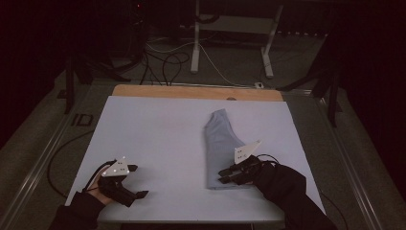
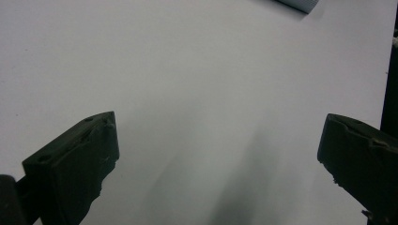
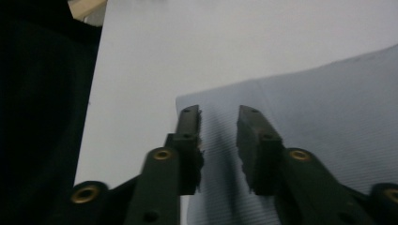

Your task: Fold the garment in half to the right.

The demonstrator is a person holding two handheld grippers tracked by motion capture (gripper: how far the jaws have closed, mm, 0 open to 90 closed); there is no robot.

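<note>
We held a two-jaw gripper in each hand over a table topped with a pale sheet [image 1: 158, 143]. Starting at the left of the high view, our left gripper [image 1: 135, 181] sat near the front left corner of the sheet, its grey three-cornered plate facing up and its cable trailing off toward the table's edge. Its jaws stood wide apart and released, holding nothing; in the left gripper view they framed bare sheet, with a corner of the cloth just visible at the top edge.

Moving right, a grey-blue folded cloth [image 1: 220, 143] lay flat on the sheet, right of centre, running from near the far edge down toward us, narrower at its far end.

Farther right, our right gripper [image 1: 224, 175] lay low at the cloth's near end, our dark sleeve [image 1: 287, 189] behind it. In the right gripper view its jaws pointed over the near corner of the cloth [image 3: 328, 108], parted by a narrow gap and not clenched; the ribbed fabric lay beneath and between them, and we could not tell whether they touched it.
</note>
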